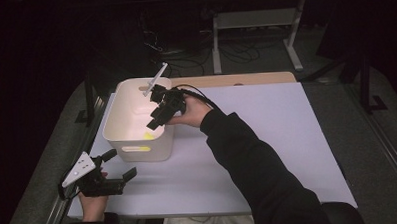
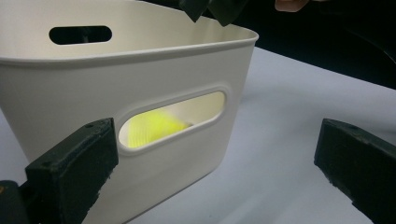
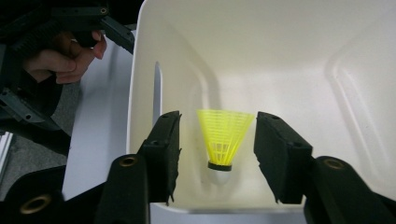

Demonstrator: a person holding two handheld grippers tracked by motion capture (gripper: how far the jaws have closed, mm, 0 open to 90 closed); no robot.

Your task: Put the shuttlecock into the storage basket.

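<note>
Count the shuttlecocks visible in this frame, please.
1. A single yellow shuttlecock lies on the floor of the white bin, between the open jaws of the right gripper. The near bin wall hides part of the floor in the high view.

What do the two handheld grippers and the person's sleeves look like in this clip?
Both grippers are black, each with two blocky jaws. The left gripper carries a grey three-cornered plate on top; the right gripper has one too, plus a black cable looping off its back. Brass-coloured screw holes show near the right jaws' bases. The person wears dark long sleeves.
</note>
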